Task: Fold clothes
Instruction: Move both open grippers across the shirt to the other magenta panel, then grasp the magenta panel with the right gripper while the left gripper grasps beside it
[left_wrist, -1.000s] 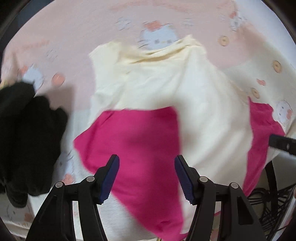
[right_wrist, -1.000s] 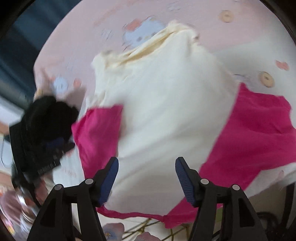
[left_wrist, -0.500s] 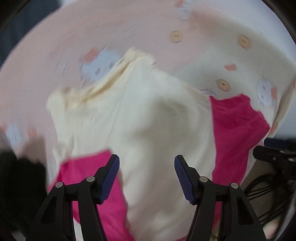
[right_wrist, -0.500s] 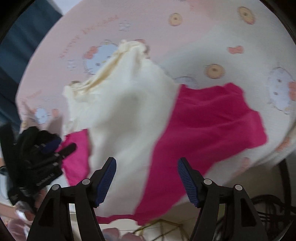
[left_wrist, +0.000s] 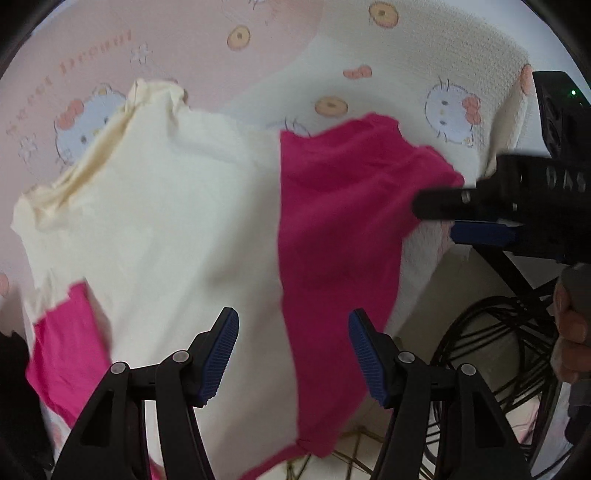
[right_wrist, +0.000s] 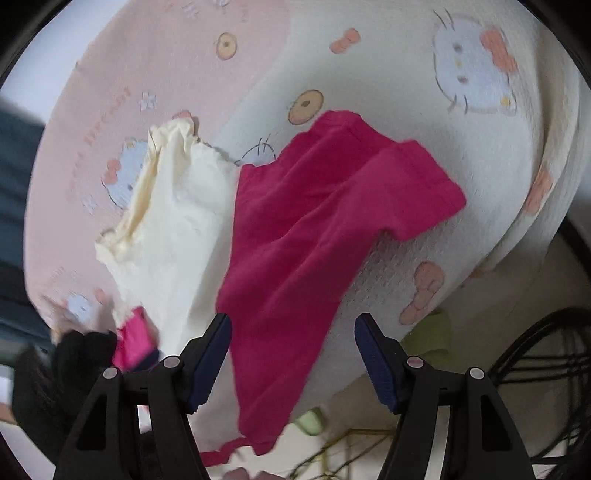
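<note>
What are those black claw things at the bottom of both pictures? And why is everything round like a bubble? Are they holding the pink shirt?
The claws are grippers, tools with two fingers that a person squeezes, one in each hand. Each carries a small camera with a very wide lens, which bends the picture into a bubble. One picture looks past the left gripper, the other past the right gripper. In the left picture you can also see the right gripper from the side.

Below them lies a blanket with cartoon cats. On it is a pink garment, with a cream garment spread over its middle. Something black sits beside them.

Nothing is held: both grippers are open, their fingers apart with no cloth between them.
</note>
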